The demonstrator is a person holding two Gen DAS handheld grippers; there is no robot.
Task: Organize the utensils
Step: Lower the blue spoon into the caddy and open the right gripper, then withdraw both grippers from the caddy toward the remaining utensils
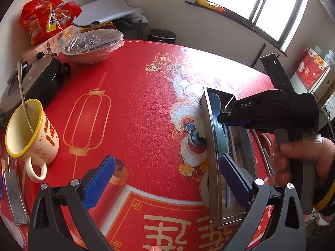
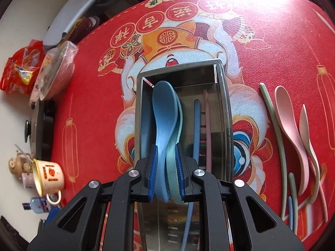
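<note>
Our left gripper (image 1: 165,179) hangs spread and empty beside the tin's (image 1: 211,146) left wall. Our right gripper (image 2: 166,175) clamps two spoons (image 2: 165,117) by their handles over the tin's left side; they look light, stiff and slick, so we grip mid-handle.

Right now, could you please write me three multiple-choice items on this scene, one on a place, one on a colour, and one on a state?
1. Where does the metal spoon stand?
A. in the yellow-rimmed mug
B. in the steel box
C. on the windowsill

2. What colour is the large spoon lying on the cloth to the right of the steel box?
A. black
B. pink
C. yellow

3. What is the state of the right gripper?
A. wide open and empty
B. shut on a mug handle
C. shut on two spoon handles

Answers:
1 A, its handle rises from the mug.
2 B, it is pale pink on the red tablecloth.
3 C, the blue spoon and green spoon sit between its pads.
</note>
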